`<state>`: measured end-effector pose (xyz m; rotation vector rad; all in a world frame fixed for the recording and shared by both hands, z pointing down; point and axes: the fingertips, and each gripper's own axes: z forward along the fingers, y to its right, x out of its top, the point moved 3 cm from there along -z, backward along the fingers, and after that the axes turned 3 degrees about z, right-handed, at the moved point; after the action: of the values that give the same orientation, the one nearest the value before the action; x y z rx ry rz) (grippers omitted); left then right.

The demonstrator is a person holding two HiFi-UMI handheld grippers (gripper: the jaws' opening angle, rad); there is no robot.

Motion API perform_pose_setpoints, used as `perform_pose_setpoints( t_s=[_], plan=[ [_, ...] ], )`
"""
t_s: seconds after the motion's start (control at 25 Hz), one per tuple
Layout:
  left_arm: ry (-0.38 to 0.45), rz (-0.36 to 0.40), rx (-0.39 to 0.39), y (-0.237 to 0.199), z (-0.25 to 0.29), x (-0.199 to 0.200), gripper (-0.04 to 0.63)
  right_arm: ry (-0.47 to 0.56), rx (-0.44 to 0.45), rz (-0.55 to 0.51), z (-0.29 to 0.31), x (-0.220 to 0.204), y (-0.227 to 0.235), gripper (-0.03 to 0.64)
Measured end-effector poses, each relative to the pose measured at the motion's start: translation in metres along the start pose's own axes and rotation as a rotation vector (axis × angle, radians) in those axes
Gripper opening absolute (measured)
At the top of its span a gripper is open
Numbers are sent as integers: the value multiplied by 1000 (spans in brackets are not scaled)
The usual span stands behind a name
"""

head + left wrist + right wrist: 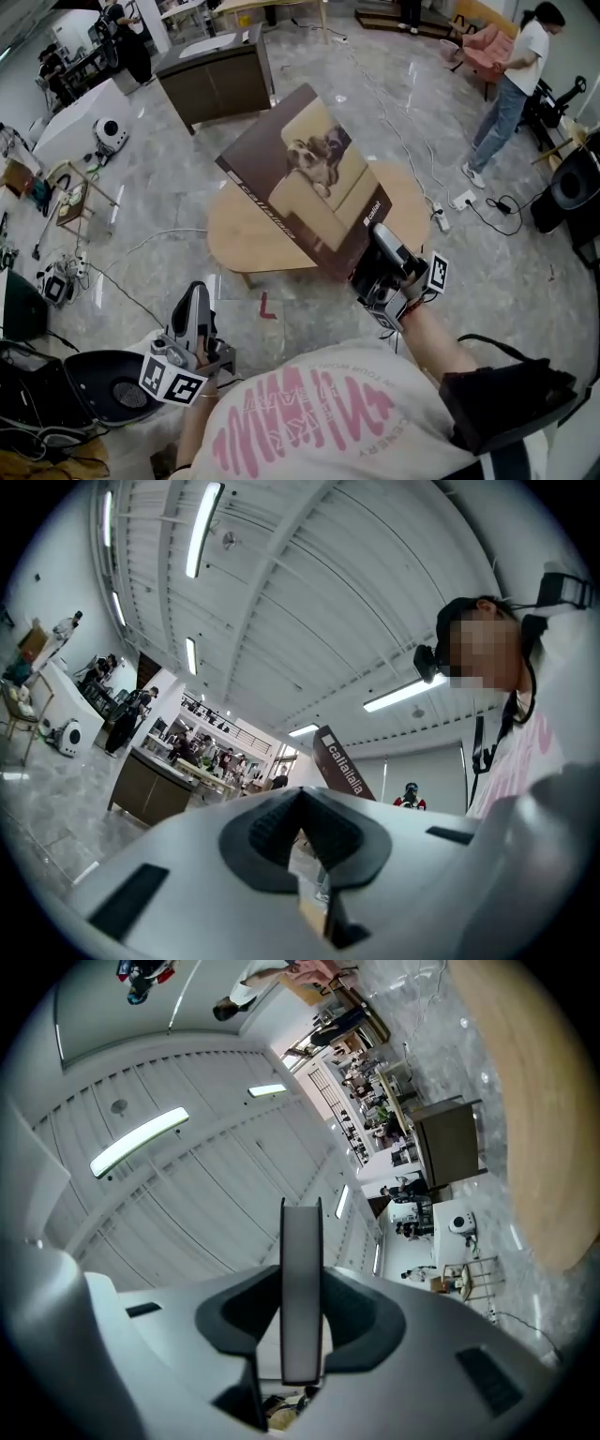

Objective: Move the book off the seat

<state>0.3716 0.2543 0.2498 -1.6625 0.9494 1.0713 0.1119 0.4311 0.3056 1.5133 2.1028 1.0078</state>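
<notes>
The right gripper (377, 246) clamps the book (309, 178) by one edge, tilted in mid-air above the round table (244, 239); the left gripper (194, 298) hangs closed, empty. Lowering it flat, slowly, looks wisest.

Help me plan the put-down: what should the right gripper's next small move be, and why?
Probably lower the book toward the wooden table. The right gripper is clamped on the book's lower edge and holds it tilted in the air over the tabletop, whose near part looks bare. The left gripper sits low, shut and holding nothing.
</notes>
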Motion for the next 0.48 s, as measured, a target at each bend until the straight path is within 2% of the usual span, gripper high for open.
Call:
perform_pose_setpoints(
  t_s=[0.48],
  plan=[
    [-24, -48, -31, -11, -13, -11, -5, 75, 1, -15, -15, -19, 5, 144]
  ],
)
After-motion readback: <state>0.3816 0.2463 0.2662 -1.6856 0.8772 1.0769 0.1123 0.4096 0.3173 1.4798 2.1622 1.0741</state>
